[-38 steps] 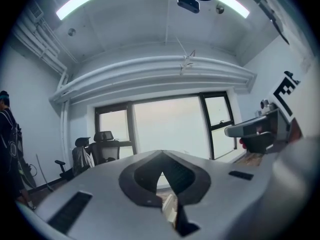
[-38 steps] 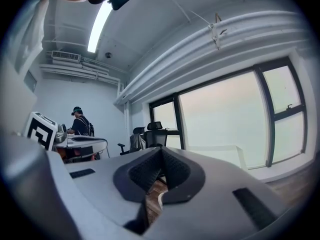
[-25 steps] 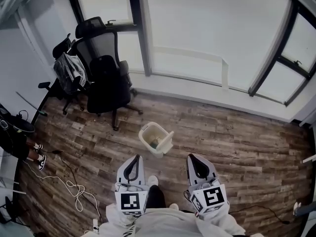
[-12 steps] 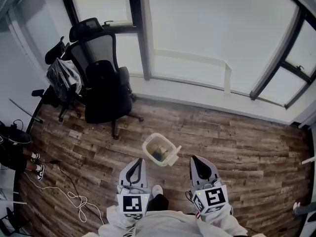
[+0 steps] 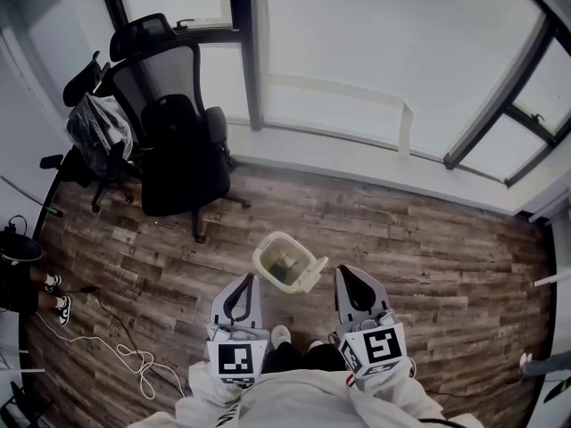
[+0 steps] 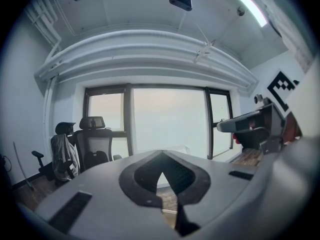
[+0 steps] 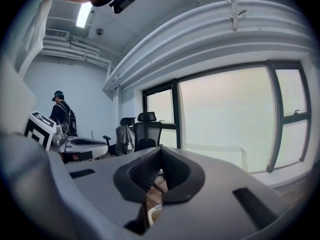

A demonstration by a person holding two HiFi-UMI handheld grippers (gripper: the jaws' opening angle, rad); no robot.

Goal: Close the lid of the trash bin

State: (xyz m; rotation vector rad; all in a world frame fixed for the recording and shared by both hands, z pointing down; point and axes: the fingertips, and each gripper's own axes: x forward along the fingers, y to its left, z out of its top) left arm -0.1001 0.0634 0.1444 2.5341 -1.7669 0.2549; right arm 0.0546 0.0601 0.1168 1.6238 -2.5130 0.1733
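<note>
1. Wood-grain planks make up the floor, the biggest thing in my head view. It runs from the wall under the window to my feet.
2. The window spans the far wall in dark frames and is bright and washed out.
3. A black office chair stands at the left near the window. A second one behind it has something grey draped over it.
4. The trash bin is small and pale. It stands on the floor just ahead of me, between the two grippers and a little beyond their tips. Its mouth is open, and something dark lies inside that I can't identify.
5. The lid hangs off the bin's right side, tipped away from the opening.
6. The left gripper is held low at my left. Its own view shows the fingers pressed together at the tips with nothing between them, and only floor shows through the gap lower down.
7. The right gripper is the nearer of the two to the lid. Its fingers are likewise closed and empty, and a sliver of the bin's rim shows below them in its view.
8. By my judgement the task has not properly begun. I'm lined up in front of the bin, but neither gripper touches it. Still to do: bring a gripper, most likely the right, down to the hanging lid, then swing it up and over the rim until it sits flat.
</note>
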